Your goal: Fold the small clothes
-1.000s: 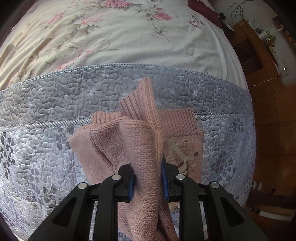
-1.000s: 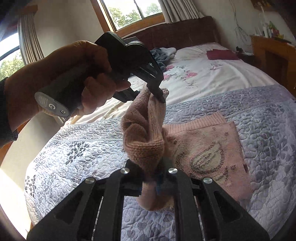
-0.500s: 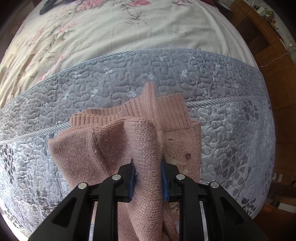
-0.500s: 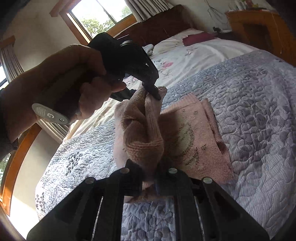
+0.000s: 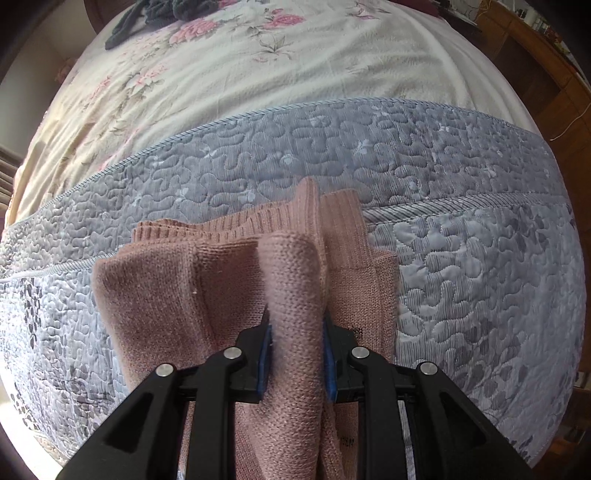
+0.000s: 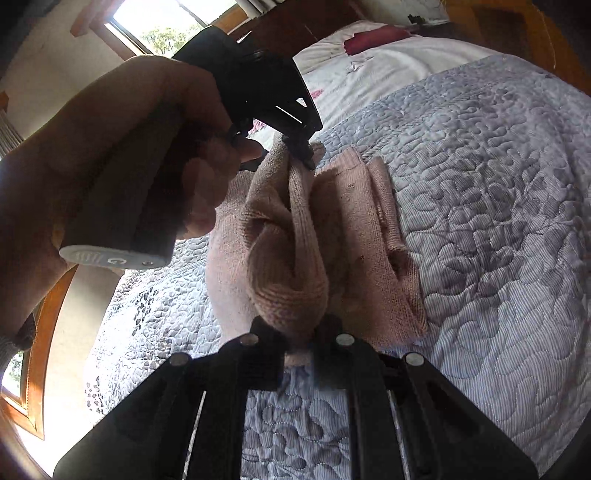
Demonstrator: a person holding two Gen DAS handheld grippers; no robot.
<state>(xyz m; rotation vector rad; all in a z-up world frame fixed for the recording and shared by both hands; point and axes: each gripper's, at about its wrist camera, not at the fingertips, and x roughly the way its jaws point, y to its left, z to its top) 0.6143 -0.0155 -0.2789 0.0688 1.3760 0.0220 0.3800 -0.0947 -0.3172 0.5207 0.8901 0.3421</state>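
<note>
bed [image 5: 461, 280]: grey quilt under pink knit sweater [image 5: 155, 295], part lifted | left gripper [image 5: 295, 358]: clamped on a sweater fold | right gripper [image 6: 301, 347]: clamped on bunched knit | hand [image 6: 122, 155]: wraps left handle

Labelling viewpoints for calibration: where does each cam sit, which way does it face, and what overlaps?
Left wrist: on the left tongs, looking down and forward over the grey quilt toward the floral sheet; only its own black fingers show, clamped on the pink sweater.
Right wrist: on the right tongs, facing across the bed toward the window; shows the person's left hand holding the left tongs.
Shared: sweater, quilt, floral sheet.
</note>
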